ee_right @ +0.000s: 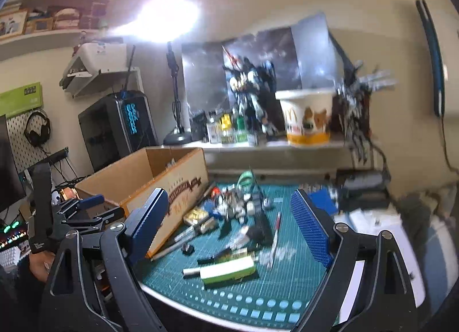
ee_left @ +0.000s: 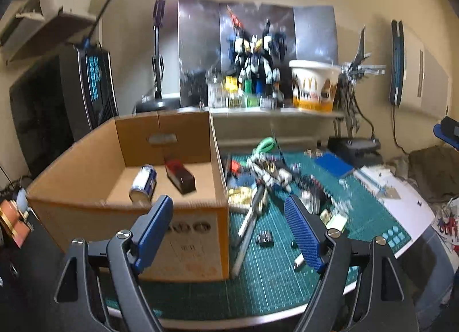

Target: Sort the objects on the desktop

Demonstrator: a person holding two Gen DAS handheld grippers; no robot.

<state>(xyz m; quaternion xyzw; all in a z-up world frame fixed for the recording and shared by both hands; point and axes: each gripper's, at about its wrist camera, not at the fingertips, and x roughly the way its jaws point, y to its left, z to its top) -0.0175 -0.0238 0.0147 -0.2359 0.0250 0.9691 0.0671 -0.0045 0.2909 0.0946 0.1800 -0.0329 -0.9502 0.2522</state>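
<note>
Cluttered hobby desk, green cutting mat (ee_left: pixel 287 274) under a bright lamp, model robot and printed bucket (ee_left: pixel 312 85) on the back shelf. Left wrist view: left gripper (ee_left: pixel 229 225) wide open, nothing between its blue pads, hanging over the near corner of the cardboard box (ee_left: pixel 86 171). Box already holds a blue-and-white can (ee_left: pixel 143 184) lying on its side and a dark red-topped block (ee_left: pixel 180 177). Loose parts sit right of the box on the mat: green-handled tool (ee_left: pixel 265 145), a white-and-dark kit pile (ee_left: pixel 269 174), a long pale stick (ee_left: pixel 246 234). Right wrist view: right gripper (ee_right: pixel 229 223) also wide open and empty, above a white-and-green marker (ee_right: pixel 226 271) and a pen (ee_right: pixel 276 234). Risk, my guess: items are small, overlapping and blurred here, so a close could pinch two at once or flick one off the mat edge; left fingers could also clip the box wall.
</note>
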